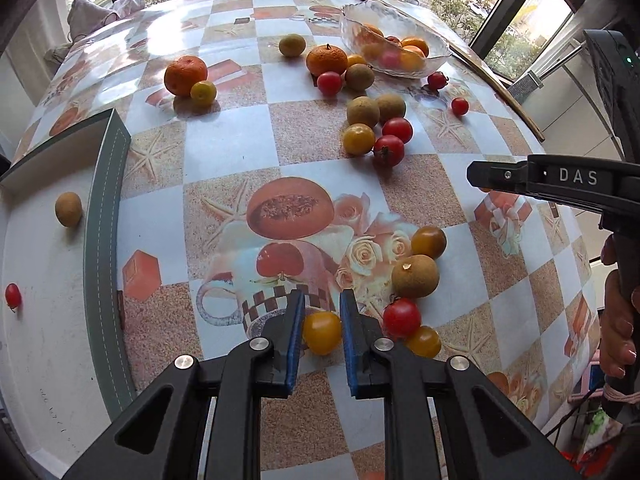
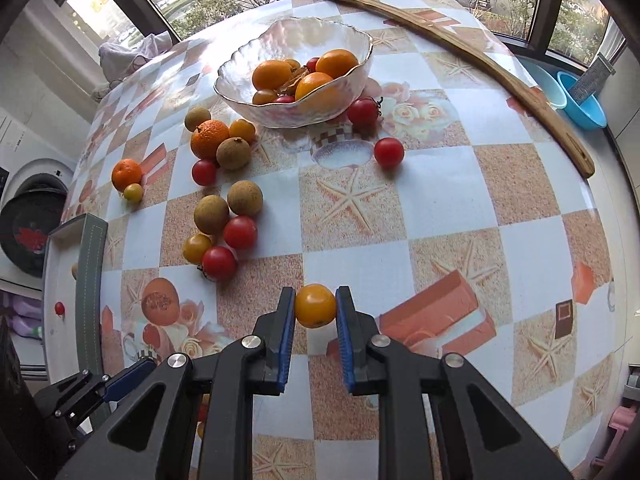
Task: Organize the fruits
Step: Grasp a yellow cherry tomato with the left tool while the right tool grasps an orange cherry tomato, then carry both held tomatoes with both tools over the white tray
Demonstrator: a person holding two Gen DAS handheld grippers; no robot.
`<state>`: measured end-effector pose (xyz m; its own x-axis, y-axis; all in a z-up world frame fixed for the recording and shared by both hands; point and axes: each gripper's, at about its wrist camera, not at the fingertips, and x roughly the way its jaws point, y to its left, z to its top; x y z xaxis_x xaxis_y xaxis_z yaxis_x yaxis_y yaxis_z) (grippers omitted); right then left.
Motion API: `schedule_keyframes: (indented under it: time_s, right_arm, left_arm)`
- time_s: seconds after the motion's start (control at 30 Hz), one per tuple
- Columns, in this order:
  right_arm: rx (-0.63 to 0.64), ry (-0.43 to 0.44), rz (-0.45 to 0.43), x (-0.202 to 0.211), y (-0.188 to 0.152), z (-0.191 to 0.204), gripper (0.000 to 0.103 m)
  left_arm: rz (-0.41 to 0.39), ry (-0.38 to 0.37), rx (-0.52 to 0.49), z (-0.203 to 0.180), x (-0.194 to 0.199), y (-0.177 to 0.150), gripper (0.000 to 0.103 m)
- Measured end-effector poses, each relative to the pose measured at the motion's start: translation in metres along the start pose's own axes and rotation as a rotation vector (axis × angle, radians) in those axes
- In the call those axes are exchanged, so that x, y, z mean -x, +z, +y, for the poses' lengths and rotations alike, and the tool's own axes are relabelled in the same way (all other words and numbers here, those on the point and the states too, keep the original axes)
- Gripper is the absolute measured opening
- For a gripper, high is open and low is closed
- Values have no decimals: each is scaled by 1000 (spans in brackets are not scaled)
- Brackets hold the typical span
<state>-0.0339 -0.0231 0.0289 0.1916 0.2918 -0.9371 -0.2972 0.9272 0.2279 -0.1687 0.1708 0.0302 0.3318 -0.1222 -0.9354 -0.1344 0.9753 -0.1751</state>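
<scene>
My left gripper (image 1: 322, 300) is closed around a yellow tomato (image 1: 322, 332) low over the table, both blue pads against it. Beside it lie a red tomato (image 1: 401, 317), another yellow tomato (image 1: 424, 341) and a brown longan (image 1: 415, 276). My right gripper (image 2: 315, 294) is shut on a yellow tomato (image 2: 315, 305) and holds it above the table. A glass bowl (image 2: 296, 32) at the back holds oranges and tomatoes. A white tray (image 1: 48, 344) with a green rim at the left holds a longan (image 1: 68, 209) and a red tomato (image 1: 13, 295).
Oranges (image 2: 209, 139), longans (image 2: 245, 197) and red tomatoes (image 2: 389, 152) are scattered over the patterned table. A long wooden stick (image 2: 472, 56) lies along the far right edge. A blue basin (image 2: 582, 100) stands beyond the table. The right gripper body (image 1: 560, 180) shows in the left wrist view.
</scene>
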Motion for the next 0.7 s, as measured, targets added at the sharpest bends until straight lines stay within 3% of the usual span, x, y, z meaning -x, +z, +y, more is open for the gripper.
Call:
schedule_keyframes:
  time_s: [0.33,0.7]
  right_arm:
    - [13,34,10,22,-11,23,22]
    - [127,101,24,23,-11,103,22]
  left_arm:
    - [-60,-1,42,23,37,2,19]
    - [-125,77,148,91,78,-10,19]
